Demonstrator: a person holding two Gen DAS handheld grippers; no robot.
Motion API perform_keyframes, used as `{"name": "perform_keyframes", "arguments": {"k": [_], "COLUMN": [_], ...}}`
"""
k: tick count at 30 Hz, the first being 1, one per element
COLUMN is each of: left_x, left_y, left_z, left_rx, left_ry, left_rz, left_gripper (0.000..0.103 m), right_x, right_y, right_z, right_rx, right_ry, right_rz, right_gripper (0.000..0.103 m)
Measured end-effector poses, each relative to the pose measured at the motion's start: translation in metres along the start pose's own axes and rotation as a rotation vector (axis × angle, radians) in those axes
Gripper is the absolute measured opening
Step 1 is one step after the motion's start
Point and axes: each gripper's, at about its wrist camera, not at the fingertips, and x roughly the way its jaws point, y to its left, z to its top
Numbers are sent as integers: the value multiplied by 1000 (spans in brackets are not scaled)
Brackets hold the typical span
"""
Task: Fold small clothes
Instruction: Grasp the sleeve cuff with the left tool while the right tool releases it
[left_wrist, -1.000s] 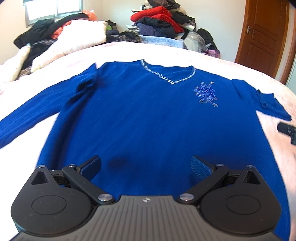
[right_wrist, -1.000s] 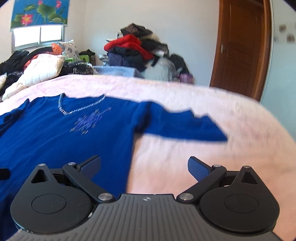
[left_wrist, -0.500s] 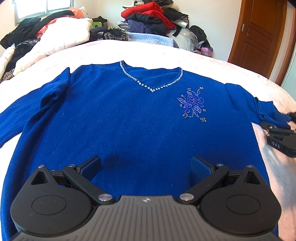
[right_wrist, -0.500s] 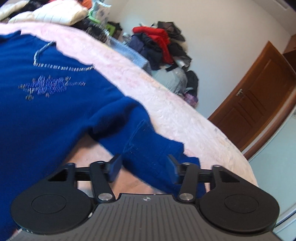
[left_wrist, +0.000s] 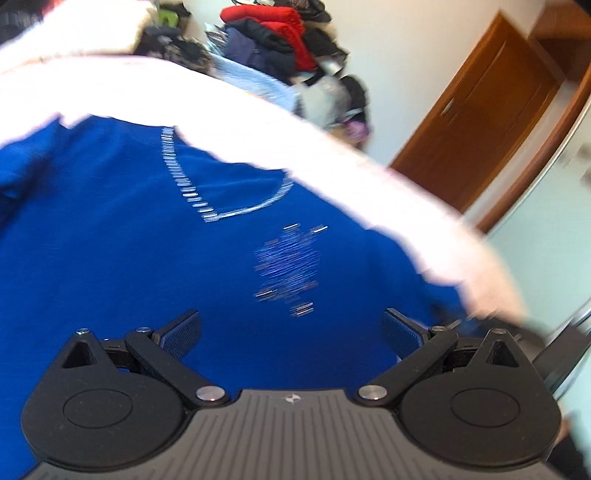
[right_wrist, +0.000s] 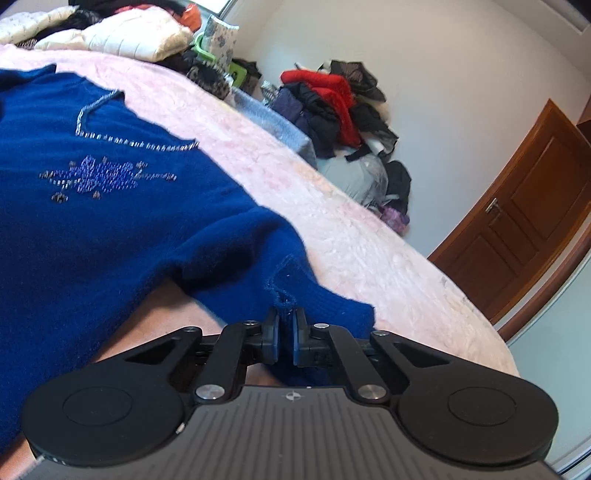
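Now the right gripper (right_wrist: 285, 326) is clenched on the sleeve (right_wrist: 295, 291) of the blue sweater (right_wrist: 92, 221) spread flat on the bed (right_wrist: 351, 251); the left gripper (left_wrist: 291, 334) hangs released above its body. Next, I judge, the sleeve needs carrying inward across the chest.

sweater (right_wrist: 110, 221) flat on bed (right_wrist: 369, 258); clothes pile (right_wrist: 332, 107) behind bed, door (right_wrist: 524, 221) right of pile.
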Motion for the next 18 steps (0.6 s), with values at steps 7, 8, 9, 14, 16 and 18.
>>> {"name": "perform_keyframes", "arguments": {"k": [7, 8, 9, 14, 16, 18], "left_x": [47, 59, 72, 116, 123, 128], "left_y": [-20, -24, -28, -42, -50, -54], "left_z": [26, 27, 26, 7, 3, 1], "left_rx": [-292, -326, -362, -521, -516, -519], "left_ry": [117, 154, 192, 322, 349, 368], "left_rz": [-380, -425, -446, -473, -477, -465], "left_gripper": [103, 103, 103, 99, 82, 60], "right_x": [-42, -46, -52, -71, -74, -75], "right_y": [2, 4, 5, 12, 19, 23], "right_z": [2, 3, 3, 10, 11, 11], "right_rx": [81, 93, 108, 171, 151, 140], "right_ry": [-119, -126, -138, -179, -191, -190], "right_rz": [69, 73, 81, 131, 123, 126], "right_gripper": [4, 4, 4, 4, 4, 4]}}
